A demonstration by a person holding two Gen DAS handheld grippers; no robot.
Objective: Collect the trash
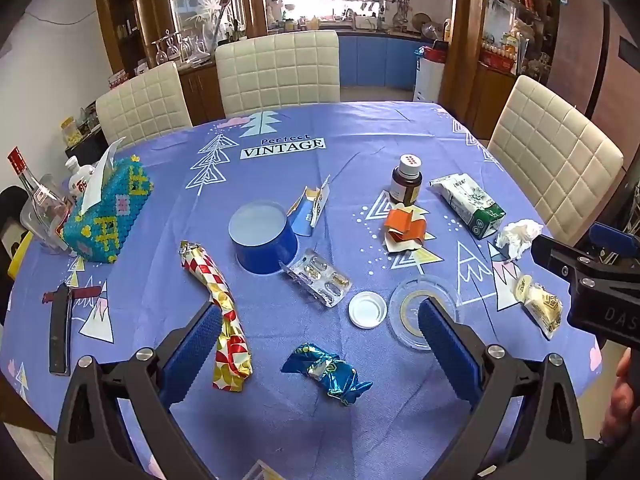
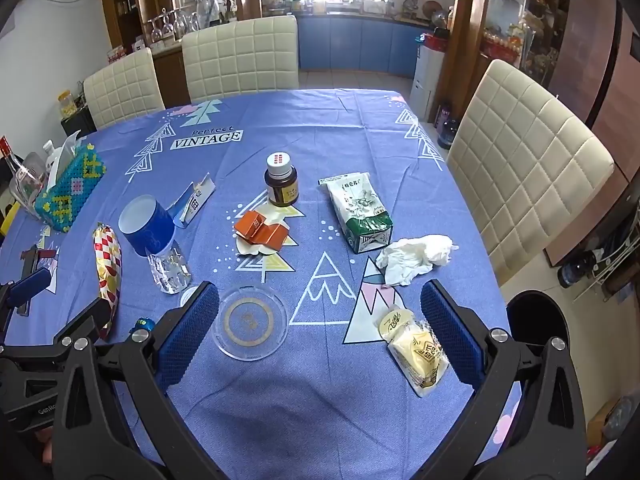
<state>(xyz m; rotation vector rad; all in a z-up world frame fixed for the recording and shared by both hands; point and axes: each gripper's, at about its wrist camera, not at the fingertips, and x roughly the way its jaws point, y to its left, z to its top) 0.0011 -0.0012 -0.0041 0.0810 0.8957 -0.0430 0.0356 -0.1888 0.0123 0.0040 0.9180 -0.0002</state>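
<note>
Trash lies scattered on the blue tablecloth (image 1: 320,120). In the left wrist view I see a blue foil wrapper (image 1: 326,372), a red-gold wrapper (image 1: 220,304), a pill blister (image 1: 320,278), a white lid (image 1: 367,309) and a blue cup (image 1: 264,238). My left gripper (image 1: 320,344) is open above the foil wrapper. In the right wrist view a crumpled tissue (image 2: 414,258), a yellow snack packet (image 2: 414,346), a milk carton (image 2: 360,212) and an orange box (image 2: 262,232) lie ahead. My right gripper (image 2: 320,324) is open, empty, above the cloth.
A beaded tissue box (image 1: 108,212) and bottles (image 1: 38,200) stand at the left edge. A brown medicine bottle (image 2: 281,180) and a clear glass ashtray (image 2: 250,322) sit mid-table. Cream chairs (image 2: 528,168) ring the table. A black bin (image 2: 536,320) stands on the floor at right.
</note>
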